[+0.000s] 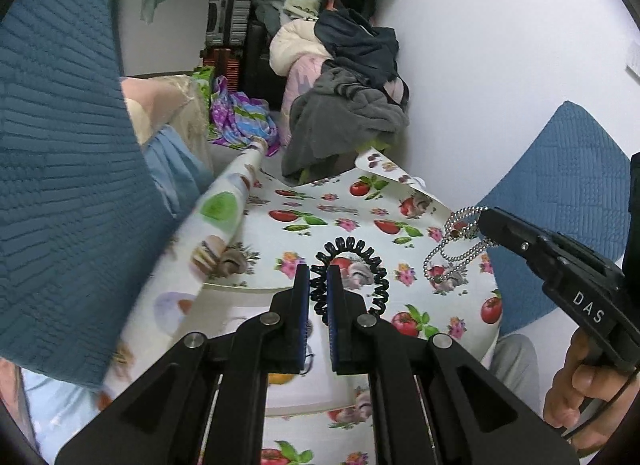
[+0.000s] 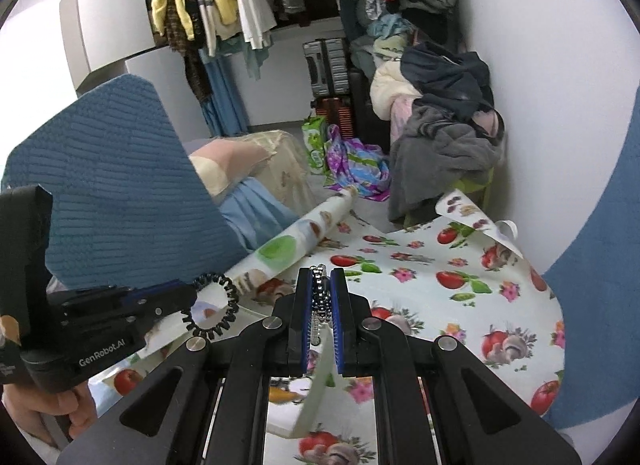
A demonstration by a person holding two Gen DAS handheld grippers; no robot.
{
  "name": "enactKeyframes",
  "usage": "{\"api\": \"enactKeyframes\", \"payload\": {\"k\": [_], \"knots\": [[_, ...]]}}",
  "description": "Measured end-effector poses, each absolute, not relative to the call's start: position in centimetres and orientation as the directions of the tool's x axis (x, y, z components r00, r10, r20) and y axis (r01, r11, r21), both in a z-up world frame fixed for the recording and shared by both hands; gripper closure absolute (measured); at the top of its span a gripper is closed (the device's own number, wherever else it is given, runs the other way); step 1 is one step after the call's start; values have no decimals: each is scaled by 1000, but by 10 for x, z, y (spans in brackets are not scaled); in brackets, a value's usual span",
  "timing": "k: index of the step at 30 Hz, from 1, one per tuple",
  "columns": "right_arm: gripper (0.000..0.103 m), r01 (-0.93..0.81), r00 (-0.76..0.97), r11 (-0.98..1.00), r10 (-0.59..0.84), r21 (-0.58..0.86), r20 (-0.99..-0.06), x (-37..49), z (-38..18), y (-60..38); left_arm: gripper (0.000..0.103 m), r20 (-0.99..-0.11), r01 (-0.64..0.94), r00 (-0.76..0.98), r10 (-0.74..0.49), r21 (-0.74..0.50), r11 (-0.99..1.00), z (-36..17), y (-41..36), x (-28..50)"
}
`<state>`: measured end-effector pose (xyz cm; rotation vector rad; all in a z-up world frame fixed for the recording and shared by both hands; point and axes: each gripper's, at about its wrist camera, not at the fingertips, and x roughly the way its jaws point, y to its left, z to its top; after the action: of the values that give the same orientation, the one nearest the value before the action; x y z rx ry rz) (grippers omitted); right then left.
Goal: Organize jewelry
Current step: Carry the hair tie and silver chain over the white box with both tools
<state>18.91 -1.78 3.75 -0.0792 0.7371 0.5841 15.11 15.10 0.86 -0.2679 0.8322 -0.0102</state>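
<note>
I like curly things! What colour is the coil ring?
Black. The coil ring shows best in the left wrist view.

Coil band left of bead chain

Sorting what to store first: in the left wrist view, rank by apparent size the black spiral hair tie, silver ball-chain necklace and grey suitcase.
1. Black spiral hair tie
2. Silver ball-chain necklace, similar; nearness makes ranking unsure
3. Grey suitcase, distant, so looks smallest

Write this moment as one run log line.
left gripper: shut on black coil bracelet | right gripper: shut on bead chain | both above tablecloth
</note>
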Motion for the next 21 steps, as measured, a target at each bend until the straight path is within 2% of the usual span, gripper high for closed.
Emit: {"api": "enactKeyframes", "payload": {"k": [6, 21], "knots": [[96, -534, 571, 833, 482, 145, -665, 182, 18, 10, 95, -736, -105, 667, -119, -251, 962, -10, 181, 143], [96, -523, 492, 845, 408, 114, -769, 187, -65, 54, 95, -800, -126, 583, -145, -265, 956, -84, 217, 149]]}}
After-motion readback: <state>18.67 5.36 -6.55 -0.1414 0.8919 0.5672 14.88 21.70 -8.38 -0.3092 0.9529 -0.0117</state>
